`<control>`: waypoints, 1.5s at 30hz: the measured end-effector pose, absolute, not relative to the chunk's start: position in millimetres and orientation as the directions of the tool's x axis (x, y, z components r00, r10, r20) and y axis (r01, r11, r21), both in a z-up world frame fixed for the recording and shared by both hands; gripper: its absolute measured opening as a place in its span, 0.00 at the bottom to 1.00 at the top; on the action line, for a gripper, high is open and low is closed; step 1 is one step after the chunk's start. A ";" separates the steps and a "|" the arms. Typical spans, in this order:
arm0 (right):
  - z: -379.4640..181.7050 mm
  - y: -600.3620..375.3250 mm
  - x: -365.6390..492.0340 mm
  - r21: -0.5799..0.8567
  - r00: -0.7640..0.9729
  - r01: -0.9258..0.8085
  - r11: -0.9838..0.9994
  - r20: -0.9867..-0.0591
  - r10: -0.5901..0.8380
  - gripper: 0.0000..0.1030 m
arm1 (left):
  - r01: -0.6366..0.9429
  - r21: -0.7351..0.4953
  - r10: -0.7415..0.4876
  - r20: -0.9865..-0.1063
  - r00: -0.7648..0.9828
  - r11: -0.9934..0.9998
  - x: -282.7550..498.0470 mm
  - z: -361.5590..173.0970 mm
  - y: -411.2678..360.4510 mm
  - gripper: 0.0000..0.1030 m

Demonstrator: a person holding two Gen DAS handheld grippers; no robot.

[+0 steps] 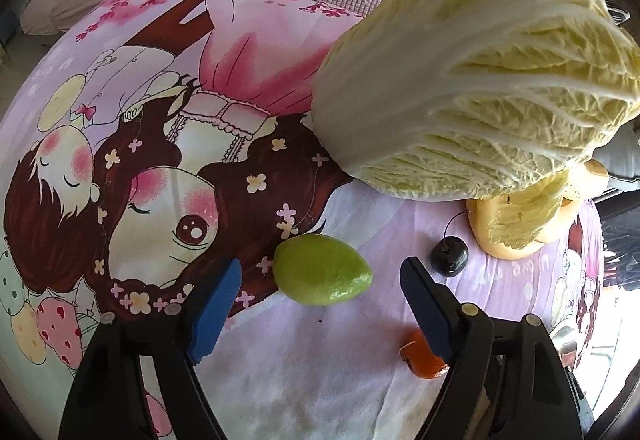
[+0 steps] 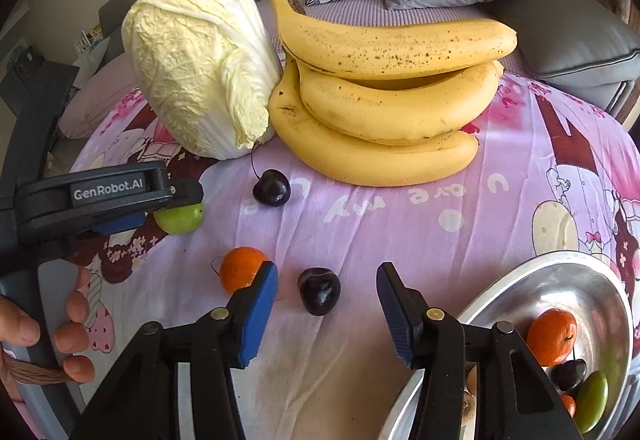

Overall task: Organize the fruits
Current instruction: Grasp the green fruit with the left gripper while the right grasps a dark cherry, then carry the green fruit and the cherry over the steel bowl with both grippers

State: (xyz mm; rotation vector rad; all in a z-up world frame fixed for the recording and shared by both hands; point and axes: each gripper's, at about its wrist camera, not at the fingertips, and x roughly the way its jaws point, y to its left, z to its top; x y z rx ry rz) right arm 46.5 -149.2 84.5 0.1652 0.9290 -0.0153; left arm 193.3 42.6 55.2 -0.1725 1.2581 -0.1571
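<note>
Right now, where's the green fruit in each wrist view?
Left wrist: green fruit low centre, just ahead of the open left claw.
Right wrist: green fruit at left, partly hidden under the left claw.
Shared landmark: stemmed dark cherry below the cabbage.

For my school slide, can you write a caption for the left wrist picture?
Open left gripper reaches for a green fruit beside a cherry and cabbage.
</note>
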 end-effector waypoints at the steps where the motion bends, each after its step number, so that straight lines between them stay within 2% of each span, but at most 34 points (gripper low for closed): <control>1: 83.0 -148.1 47.2 0.131 0.596 0.082 0.988 -0.801 0.057 0.49 | 0.022 -0.215 -0.212 -0.932 0.296 0.976 194.3 52.7 43.3 0.77; 5: 76.5 -145.4 50.1 0.119 0.581 0.076 0.990 -0.812 0.053 0.45 | 0.030 -0.215 -0.214 -0.933 0.289 0.976 201.7 42.0 41.9 0.73; 10: 72.0 -143.1 52.4 0.122 0.575 0.064 0.990 -0.816 0.063 0.40 | 0.049 -0.200 -0.206 -0.940 0.272 0.978 204.4 31.4 36.9 0.56; 16: 68.5 -146.0 52.3 0.130 0.577 0.082 0.988 -0.814 0.059 0.33 | 0.056 -0.207 -0.215 -0.935 0.283 0.977 201.7 27.7 30.5 0.55; 23: 65.8 -151.1 54.4 0.152 0.582 0.091 0.984 -0.810 0.072 0.33 | 0.040 -0.228 -0.230 -0.928 0.294 0.973 186.9 39.8 32.2 0.55; 27: 64.8 -149.2 56.6 0.161 0.585 0.077 0.984 -0.807 0.087 0.26 | 0.040 -0.240 -0.241 -0.924 0.298 0.970 178.0 46.4 30.8 0.55; 45: 94.2 -152.4 32.0 0.175 0.624 0.091 0.980 -0.778 0.081 0.26 | 0.077 -0.267 -0.278 -0.906 0.319 0.961 125.7 80.2 16.2 0.55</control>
